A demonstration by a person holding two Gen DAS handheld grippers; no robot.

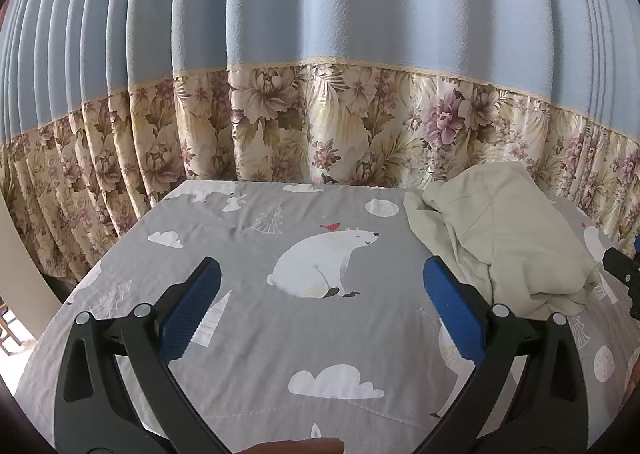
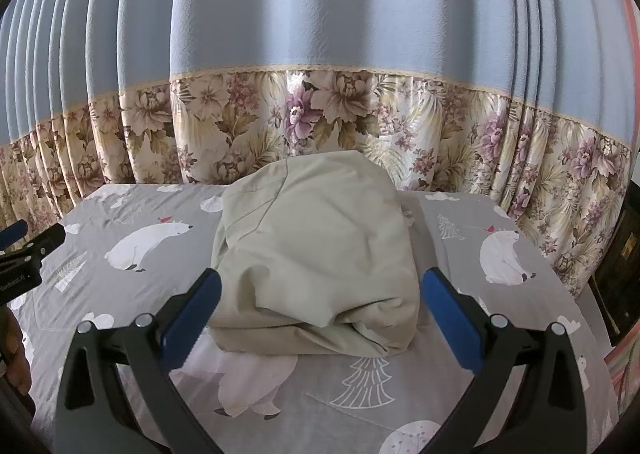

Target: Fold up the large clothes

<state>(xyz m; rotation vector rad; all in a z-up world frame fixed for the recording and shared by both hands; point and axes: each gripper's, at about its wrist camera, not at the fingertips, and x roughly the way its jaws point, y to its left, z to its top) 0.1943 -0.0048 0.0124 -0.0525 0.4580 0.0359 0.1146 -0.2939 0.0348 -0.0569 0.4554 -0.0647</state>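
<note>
A pale beige garment (image 2: 316, 250) lies bundled in a rough folded heap on the grey bear-print bedsheet (image 2: 452, 338). My right gripper (image 2: 320, 282) hovers open just in front of it, its blue pads either side of the heap's near edge, holding nothing. In the left wrist view the same garment (image 1: 504, 242) sits to the right, beyond the right blue pad. My left gripper (image 1: 320, 270) is open and empty over bare sheet (image 1: 248, 350) with a polar bear print. The right gripper's tip (image 1: 624, 274) peeks in at the far right edge there.
A blue curtain with a floral lower band (image 2: 320, 122) hangs right behind the bed's far edge. Dark furniture (image 2: 620, 266) stands at the right side. A person's fingertip (image 1: 304, 446) shows at the bottom of the left view. The left gripper's tip (image 2: 24, 250) enters at the left.
</note>
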